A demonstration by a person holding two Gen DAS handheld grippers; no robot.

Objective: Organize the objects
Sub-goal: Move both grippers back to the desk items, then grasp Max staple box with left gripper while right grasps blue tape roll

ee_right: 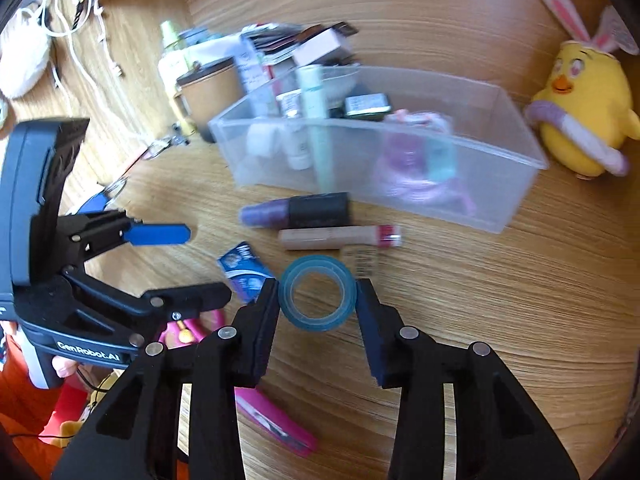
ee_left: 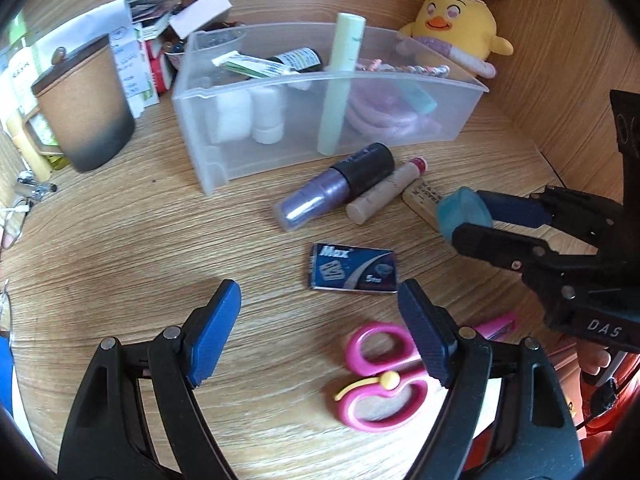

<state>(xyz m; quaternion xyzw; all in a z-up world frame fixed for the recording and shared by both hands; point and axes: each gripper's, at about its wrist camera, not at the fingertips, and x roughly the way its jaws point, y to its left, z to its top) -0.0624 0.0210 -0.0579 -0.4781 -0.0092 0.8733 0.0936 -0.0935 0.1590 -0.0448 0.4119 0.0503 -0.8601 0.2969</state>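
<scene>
Teal tape roll (ee_right: 317, 292) sits between the fingers of the right tool (ee_right: 317, 300), its open centre facing the wrist camera and its rim touching both pads; the tool is clenched on the roll, which seems lifted just off the wooden bench (ee_right: 500, 300), though the fisheye leaves that uncertain. Seen from the left wrist, the same roll (ee_left: 464, 211) hangs at the tip of the right tool (ee_left: 466, 220), beside the lip-gloss tube (ee_left: 386, 192).

The clear plastic bin (ee_right: 516, 184) lies ahead of the roll and a little to its right, its long axis running left to right across the view, its near wall past the purple bottle (ee_right: 296, 210) and the gloss tube (ee_right: 340, 237). Carrying the roll forward over those two and above the bin's rim looks like the coming move, and the right hand is the nearer one.

The left tool (ee_left: 320, 328) is released, fingers spread wide, hovering low over the bench with the staple box (ee_left: 352, 268) just ahead of it and the pink scissors (ee_left: 380, 376) partly under its right finger.
</scene>
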